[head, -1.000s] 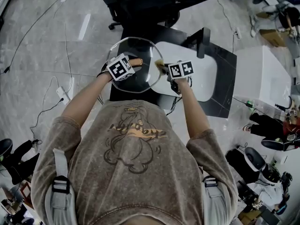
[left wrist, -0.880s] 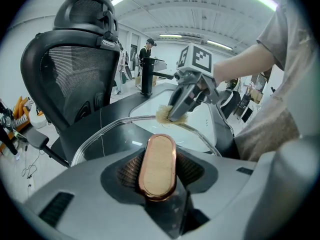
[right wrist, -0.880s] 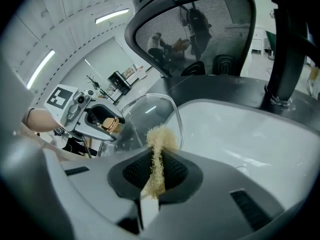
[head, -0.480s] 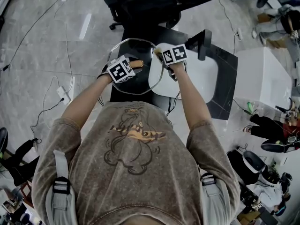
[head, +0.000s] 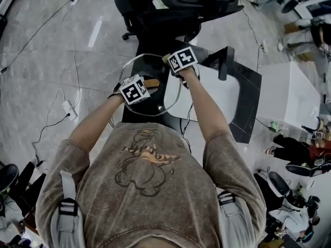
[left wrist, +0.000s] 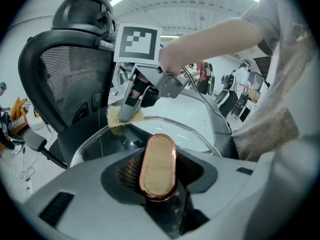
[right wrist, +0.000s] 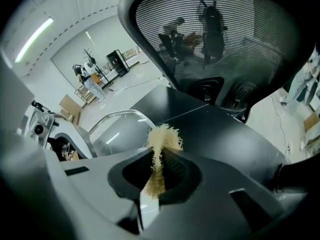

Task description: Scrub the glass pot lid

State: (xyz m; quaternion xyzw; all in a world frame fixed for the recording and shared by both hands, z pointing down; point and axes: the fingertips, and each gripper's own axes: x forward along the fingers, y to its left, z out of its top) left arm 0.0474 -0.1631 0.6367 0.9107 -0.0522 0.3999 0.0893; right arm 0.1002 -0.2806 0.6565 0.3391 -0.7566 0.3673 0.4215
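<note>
The left hand-held gripper [head: 145, 84] clamps the knob [left wrist: 158, 166] of the glass pot lid [left wrist: 192, 129], held above the bench [head: 247, 94]; it seems stiff, fragile and slippery, so the knob looks the safest hold, while the right hand-held gripper [right wrist: 159, 156] pinches a scrub pad [right wrist: 163, 136] at its 1 o'clock rim.

**Hidden by the fingers and housings**
The left gripper's [left wrist: 158, 176] fingers are largely covered by the copper lid handle [left wrist: 158, 165] clamped between them, and the glass lid's [left wrist: 170, 129] near rim vanishes behind them. The scrub pad's [right wrist: 161, 139] lower part sinks out of sight between the right gripper's [right wrist: 156, 169] fingers. In the head view those fingertips probably sit under the marker cube [head: 182, 59], and the pad is too small to tell.
</note>
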